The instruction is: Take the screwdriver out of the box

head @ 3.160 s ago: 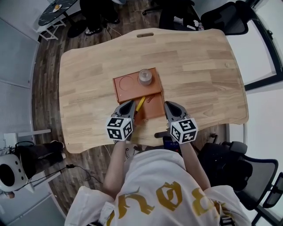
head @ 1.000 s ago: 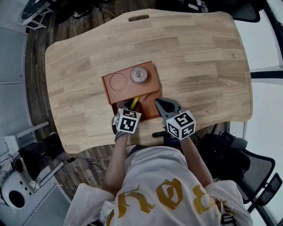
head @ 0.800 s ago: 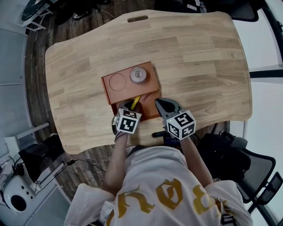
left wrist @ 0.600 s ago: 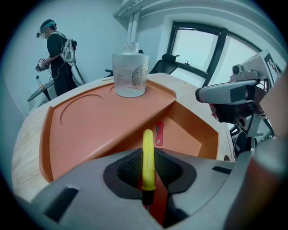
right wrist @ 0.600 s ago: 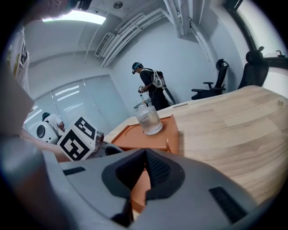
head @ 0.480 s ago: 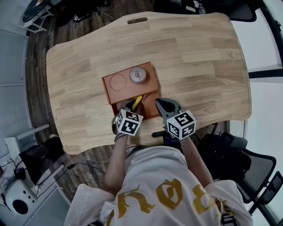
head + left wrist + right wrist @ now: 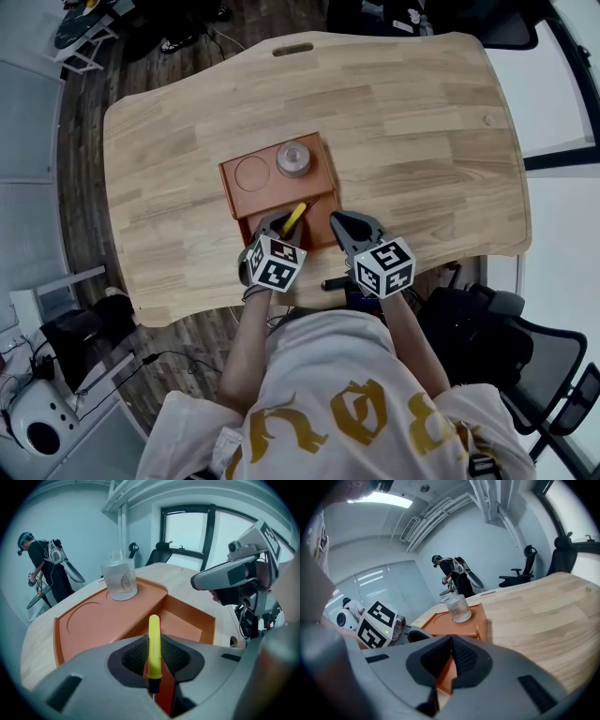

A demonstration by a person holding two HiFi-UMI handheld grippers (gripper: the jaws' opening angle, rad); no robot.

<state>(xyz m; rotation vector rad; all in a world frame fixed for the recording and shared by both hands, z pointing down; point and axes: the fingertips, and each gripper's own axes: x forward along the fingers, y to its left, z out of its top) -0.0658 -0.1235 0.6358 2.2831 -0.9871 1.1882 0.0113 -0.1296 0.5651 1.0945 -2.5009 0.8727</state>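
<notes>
An orange box [image 7: 267, 192] lies on the wooden table [image 7: 422, 141] near its front edge, with a lower compartment [image 7: 187, 620] on its near side. My left gripper [image 7: 274, 225] [image 7: 152, 656] is shut on the yellow-handled screwdriver [image 7: 294, 217] [image 7: 153, 644]. The handle sticks out past the pads, raised over that compartment. My right gripper [image 7: 335, 222] [image 7: 451, 658] is shut on the box's near right wall [image 7: 449, 674], and orange shows between its pads.
A clear glass jar [image 7: 294, 158] [image 7: 120, 579] [image 7: 457, 607] stands on the box's raised far part, beside a round recess [image 7: 251, 172]. A person [image 7: 44, 569] stands beyond the table. Office chairs [image 7: 487, 42] stand at the far right. The table's front edge [image 7: 309, 298] runs just under the grippers.
My left gripper has risen a little and rolled with the screwdriver in it, so the yellow handle shows more above the compartment. The right gripper has stayed on the box.
</notes>
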